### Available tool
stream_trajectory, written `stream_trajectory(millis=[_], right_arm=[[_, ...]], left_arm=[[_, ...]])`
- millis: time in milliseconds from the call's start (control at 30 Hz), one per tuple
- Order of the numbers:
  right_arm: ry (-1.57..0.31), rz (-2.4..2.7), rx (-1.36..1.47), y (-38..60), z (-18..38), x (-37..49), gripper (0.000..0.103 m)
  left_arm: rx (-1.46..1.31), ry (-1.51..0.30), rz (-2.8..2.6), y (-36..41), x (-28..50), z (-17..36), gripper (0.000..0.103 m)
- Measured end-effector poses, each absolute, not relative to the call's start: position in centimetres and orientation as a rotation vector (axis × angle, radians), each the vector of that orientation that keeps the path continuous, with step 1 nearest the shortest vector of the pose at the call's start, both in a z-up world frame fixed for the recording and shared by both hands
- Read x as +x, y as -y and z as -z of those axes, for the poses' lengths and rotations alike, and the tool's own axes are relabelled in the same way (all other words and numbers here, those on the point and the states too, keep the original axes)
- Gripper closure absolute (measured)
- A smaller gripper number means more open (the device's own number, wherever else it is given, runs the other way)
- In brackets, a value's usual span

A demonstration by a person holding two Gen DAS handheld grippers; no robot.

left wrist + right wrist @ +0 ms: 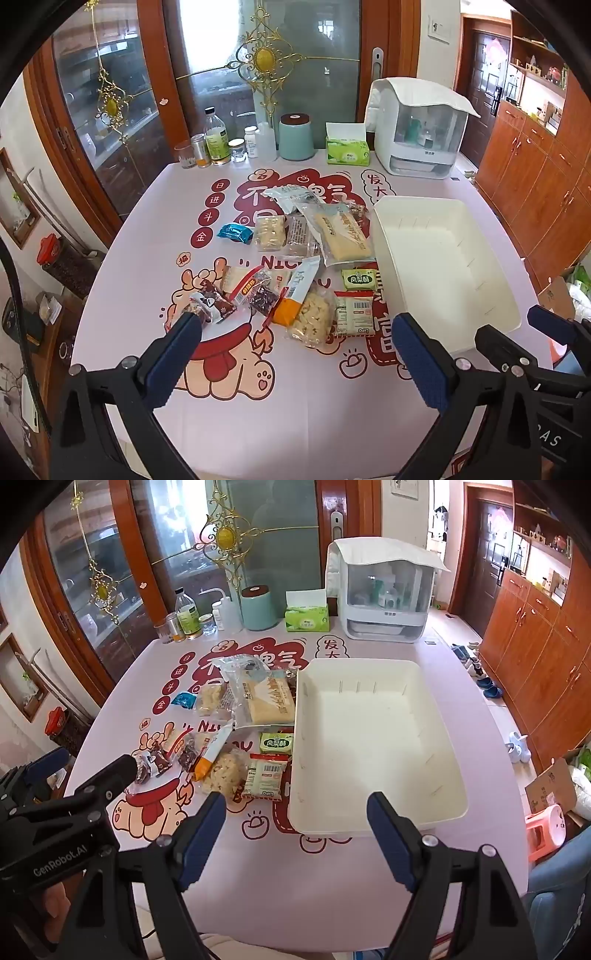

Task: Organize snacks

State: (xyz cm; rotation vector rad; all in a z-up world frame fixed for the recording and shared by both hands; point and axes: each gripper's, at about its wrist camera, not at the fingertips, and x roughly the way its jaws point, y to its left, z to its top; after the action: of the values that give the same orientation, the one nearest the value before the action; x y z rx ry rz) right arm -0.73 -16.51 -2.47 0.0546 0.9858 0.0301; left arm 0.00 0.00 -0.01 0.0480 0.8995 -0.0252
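A pile of wrapped snacks (pixel 306 258) lies on the pink printed tablecloth (pixel 258 417), left of a white plastic bin (pixel 443 258) with nothing in it. In the pile are a large yellow cracker bag (pixel 343 232), a small blue packet (pixel 233 232), a green packet (pixel 360 278), a white barcoded packet (pixel 354 314) and dark red candies (pixel 218 304). My left gripper (pixel 295 328) hovers open over the pile's near edge, holding nothing. My right gripper (pixel 295 801) hovers open at the near left corner of the bin (pixel 369 738), holding nothing. Each gripper shows at the edge of the other's view.
Along the table's far edge stand bottles and jars (pixel 216 142), a teal canister (pixel 295 136), a green tissue box (pixel 347 149) and a white covered appliance (pixel 417 136). On the floor to the right are a pink stool (pixel 546 830) and a cardboard box (pixel 550 786).
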Motion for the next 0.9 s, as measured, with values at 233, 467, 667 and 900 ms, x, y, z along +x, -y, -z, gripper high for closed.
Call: stream_trajectory(millis=[233, 467, 667, 900], right_arm=[[-0.991, -0.029, 0.058, 16.6, 2.7, -0.5, 0.024], [-0.994, -0.031, 0.06, 16.9, 2.4, -0.5, 0.024], [-0.984, -0.026, 0.06, 16.1, 2.5, -0.8, 0.024], [-0.98, -0.034, 0.085, 16.2, 2.5, -1.0, 0.024]], left_arm=[[0.052, -0.906, 0.025, 0.1, 0.0, 0.0, 0.001], [0.051, -0.909, 0.025, 0.0, 0.1, 0.1, 0.001], [0.051, -0.906, 0.025, -0.2, 0.3, -0.1, 0.001], [0.052, -0.904, 0.025, -0.1, 0.4, -0.3, 0.001]])
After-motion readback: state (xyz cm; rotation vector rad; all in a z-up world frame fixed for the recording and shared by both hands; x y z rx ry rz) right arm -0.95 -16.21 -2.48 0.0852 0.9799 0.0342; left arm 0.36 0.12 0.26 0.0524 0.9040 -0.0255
